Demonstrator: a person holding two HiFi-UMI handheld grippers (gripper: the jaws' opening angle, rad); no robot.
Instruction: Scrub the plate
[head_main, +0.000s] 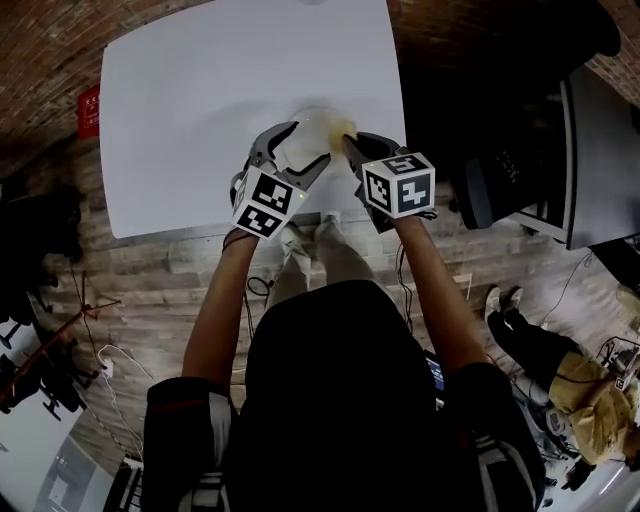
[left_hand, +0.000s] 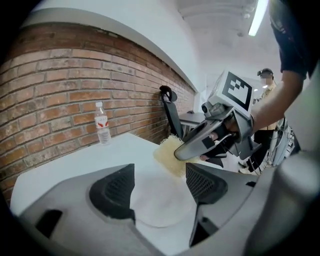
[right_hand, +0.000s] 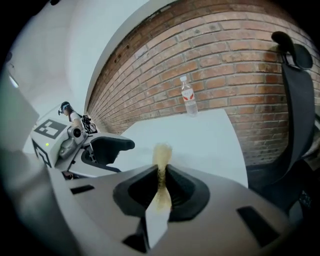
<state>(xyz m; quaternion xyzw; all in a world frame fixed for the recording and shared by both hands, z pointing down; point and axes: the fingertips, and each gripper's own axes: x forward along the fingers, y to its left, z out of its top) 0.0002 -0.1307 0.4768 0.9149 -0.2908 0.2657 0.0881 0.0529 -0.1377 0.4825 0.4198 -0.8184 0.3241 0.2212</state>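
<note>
A small white plate lies flat near the front edge of the white table. My left gripper straddles it. In the left gripper view the plate fills the gap between the two wide-set jaws and meets both pads. My right gripper is shut on a thin yellow scrubbing sponge, which rests on the plate's far right rim. In the left gripper view the sponge pokes out under the right gripper. Edge-on, the sponge stands between the shut jaws of the right gripper.
A clear water bottle stands at the table's far side by the brick wall. A black office chair and a dark desk sit right of the table. A person stands beyond.
</note>
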